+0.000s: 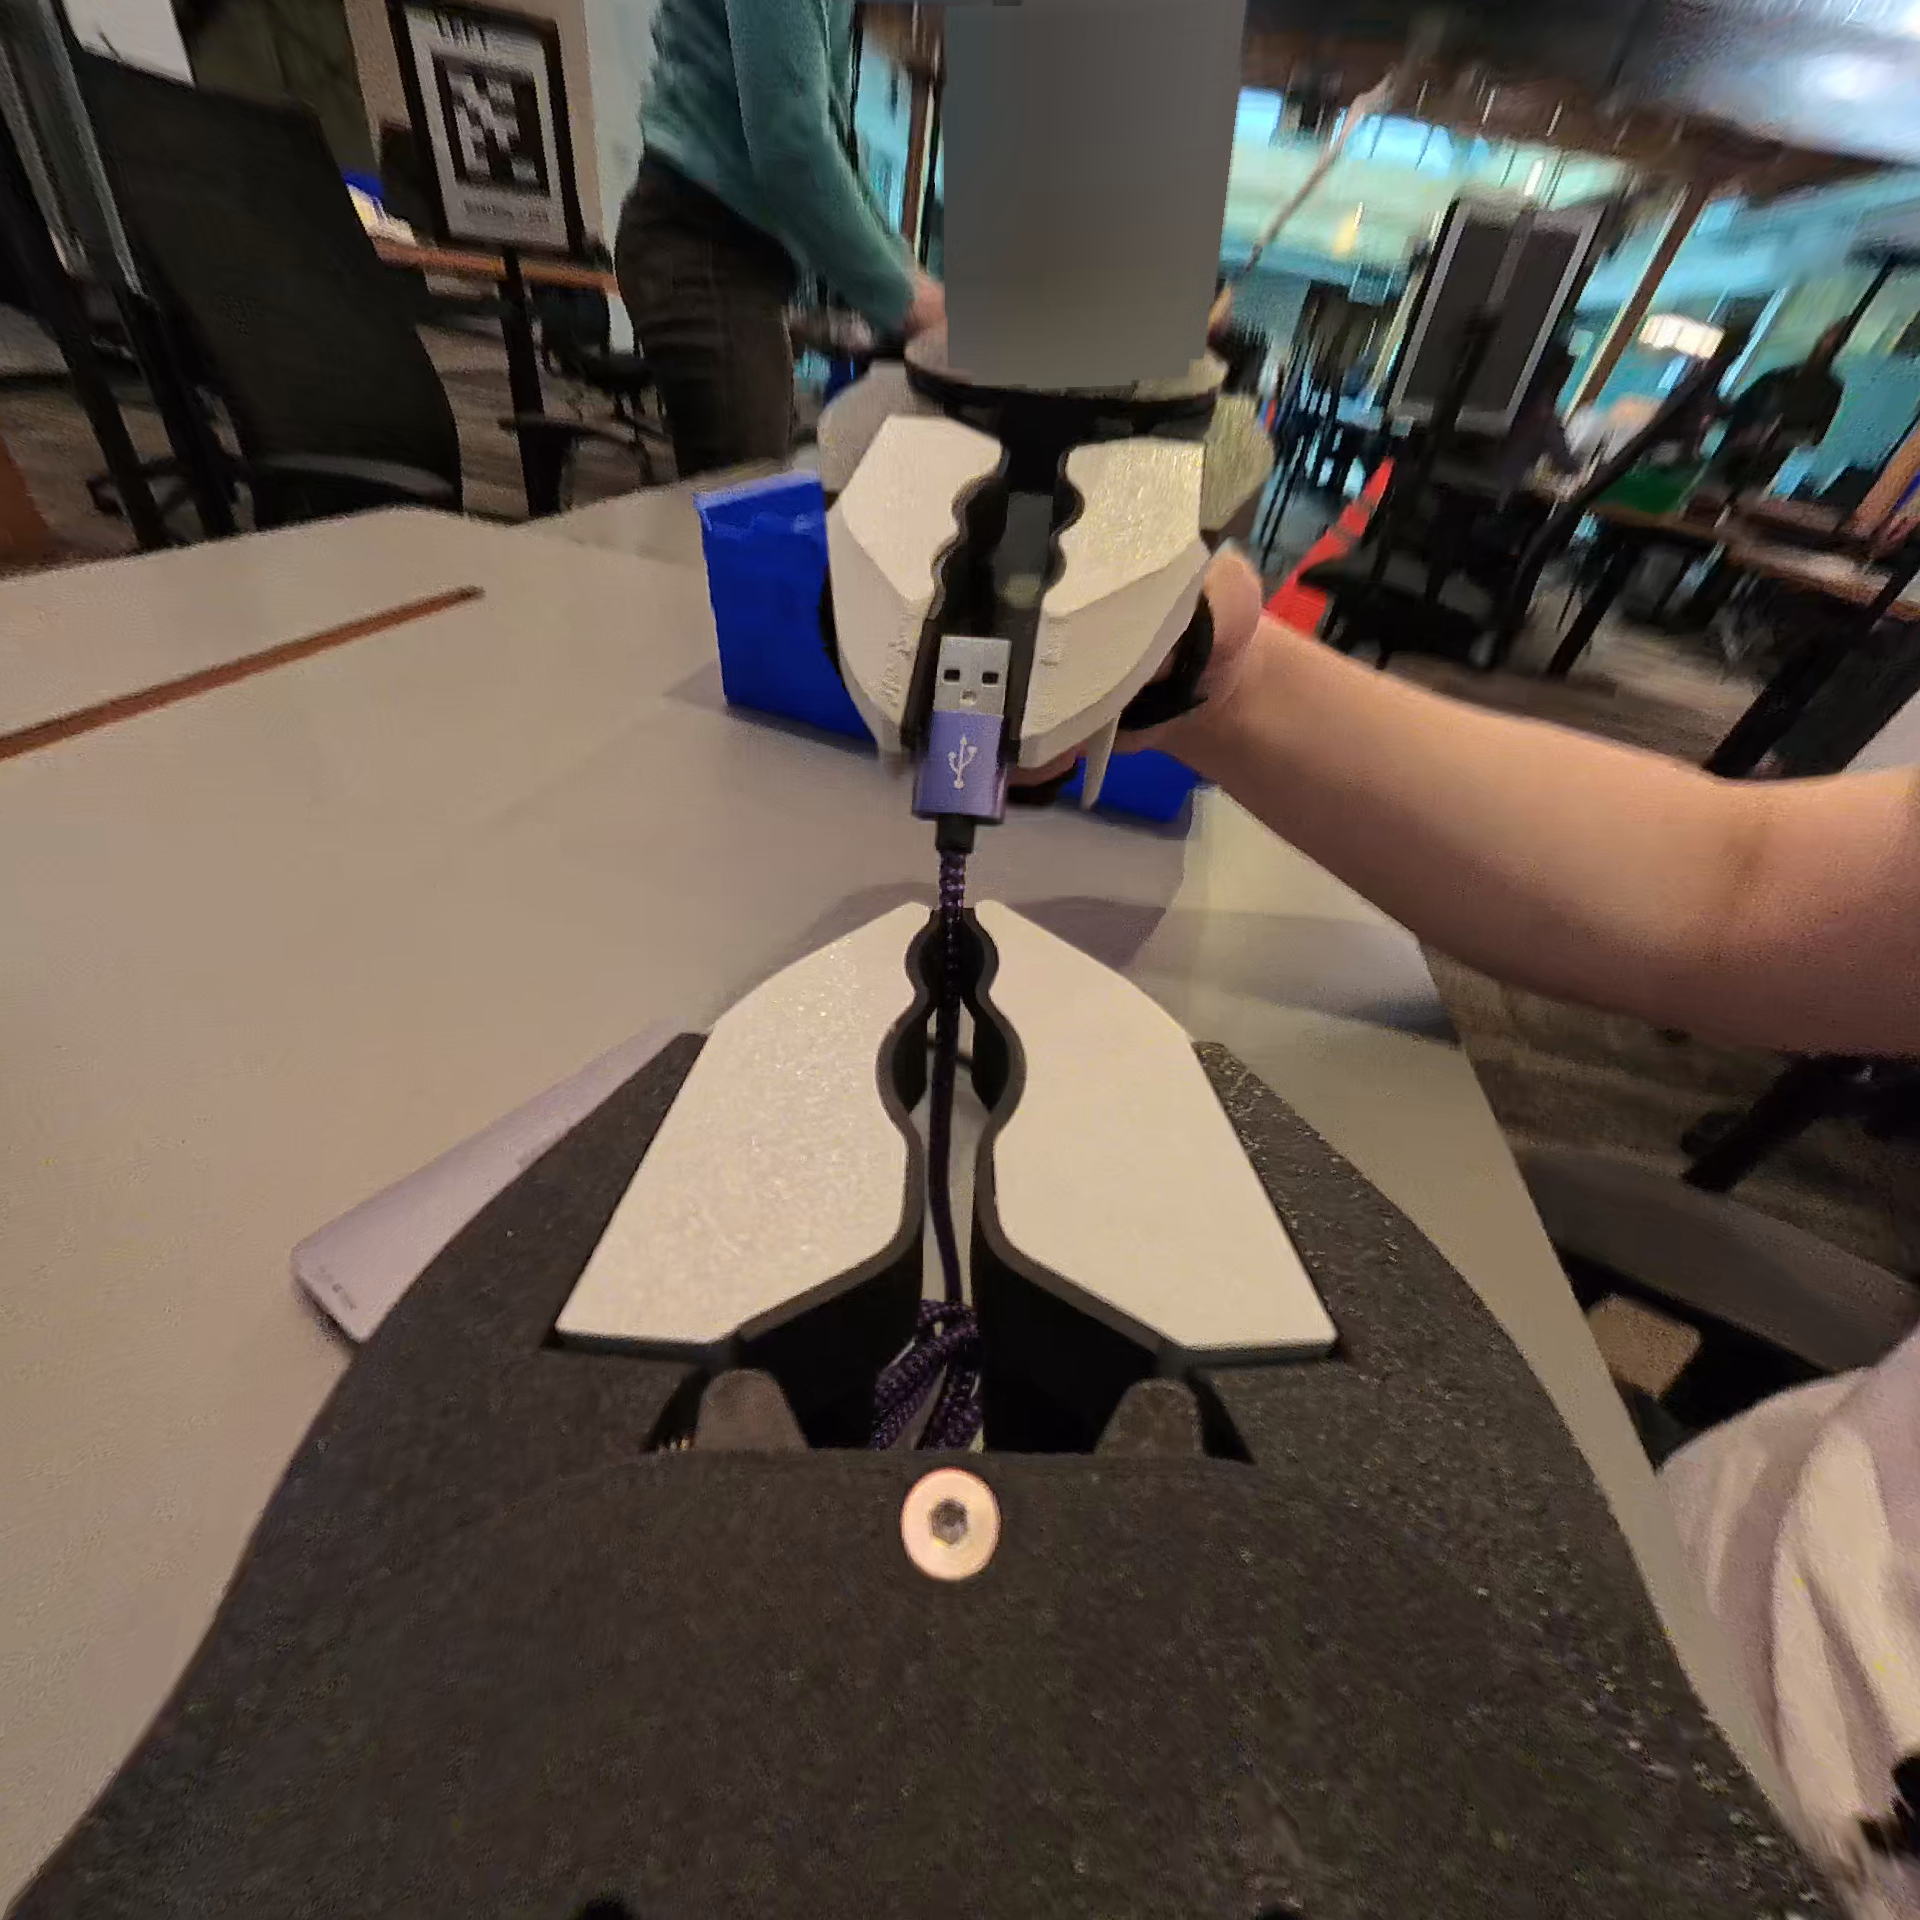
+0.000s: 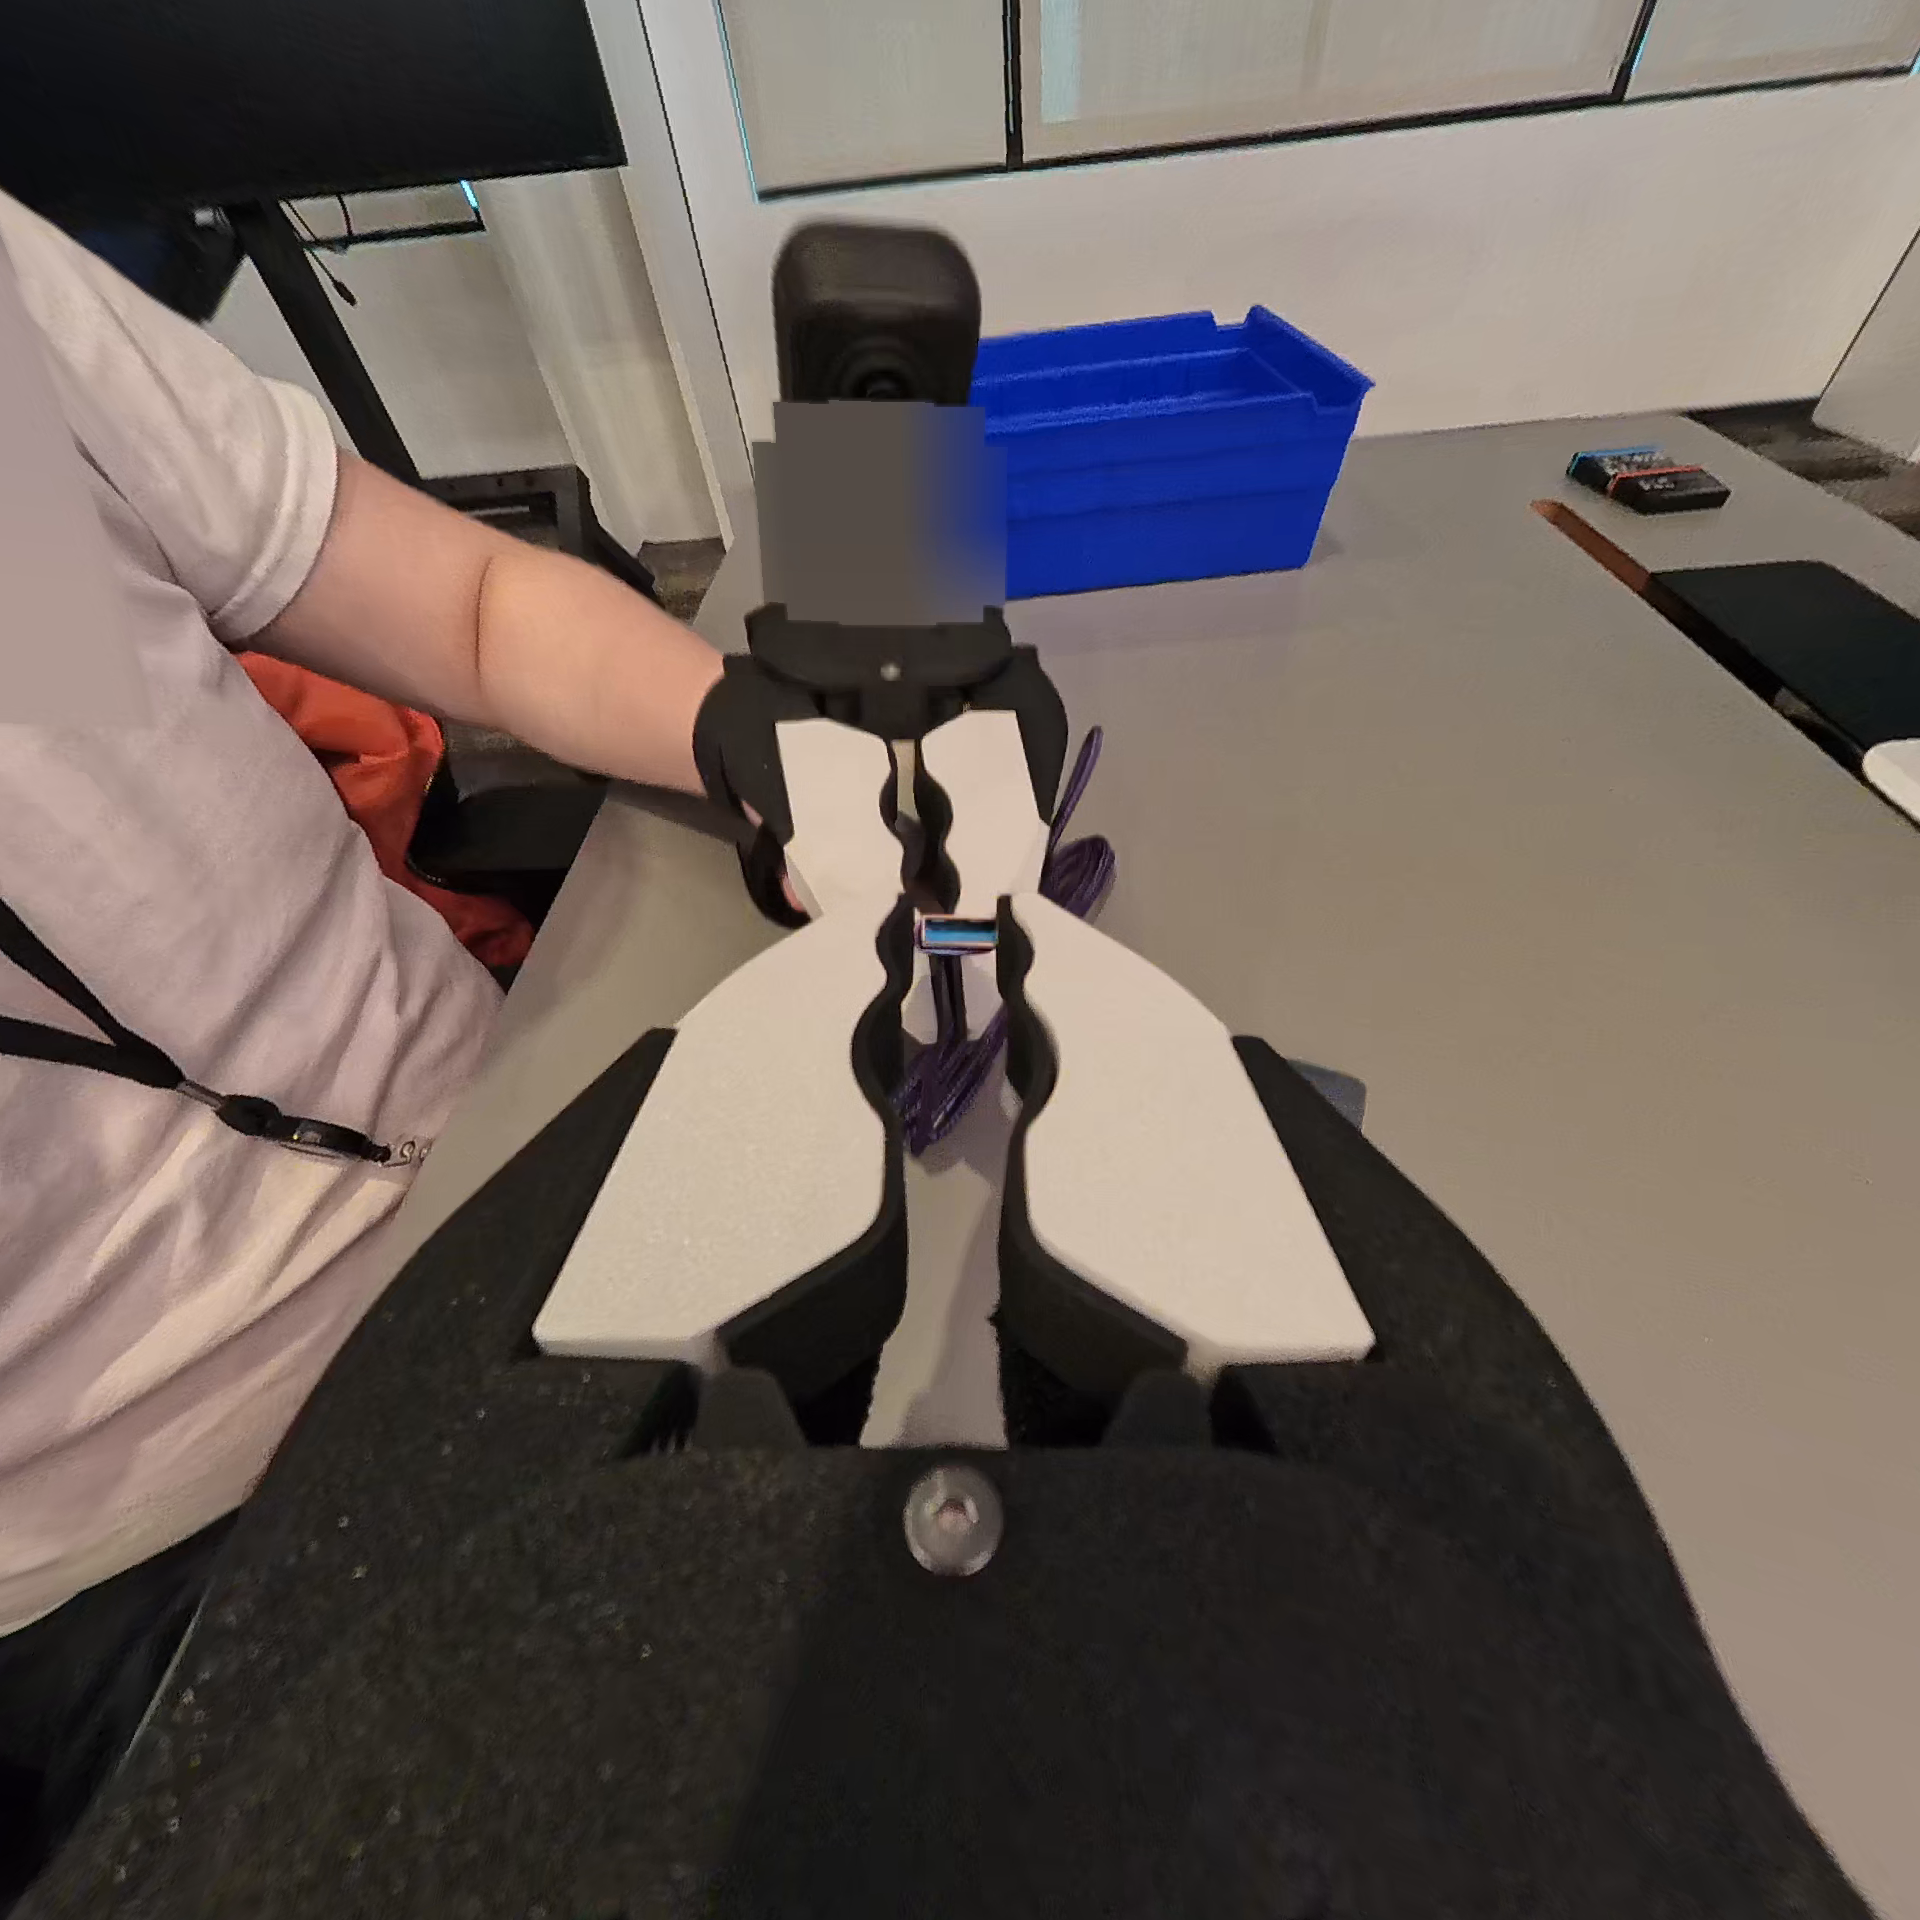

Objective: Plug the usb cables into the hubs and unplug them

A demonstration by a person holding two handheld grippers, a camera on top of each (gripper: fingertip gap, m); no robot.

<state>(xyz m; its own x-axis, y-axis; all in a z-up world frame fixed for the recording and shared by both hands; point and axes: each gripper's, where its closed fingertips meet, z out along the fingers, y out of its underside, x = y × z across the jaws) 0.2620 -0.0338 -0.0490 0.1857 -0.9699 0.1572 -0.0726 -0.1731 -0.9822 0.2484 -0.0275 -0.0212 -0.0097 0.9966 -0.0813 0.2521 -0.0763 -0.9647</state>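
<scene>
Two hand-held grippers nose to nose over a grey worktop, purple USB cable between them

Office-type room: grey worktop (image 1: 312, 883) with a thin brown strip, a blue bin (image 2: 1164, 457) sitting on it, chairs, desks and a person standing behind the bin. The left hand-held gripper (image 1: 951, 914) is pinched tight on the braided purple cable (image 1: 948, 1039), just behind the plug. The plug (image 1: 964, 743) points straight away from it, long axis in line with the fingers, metal end toward the bin and sitting right in front of the right hand-held gripper (image 1: 1013, 665). That one's fingers (image 2: 1101, 997) look slightly apart; can't tell if they grip anything. Rest of the cable is coiled on the worktop below.
</scene>
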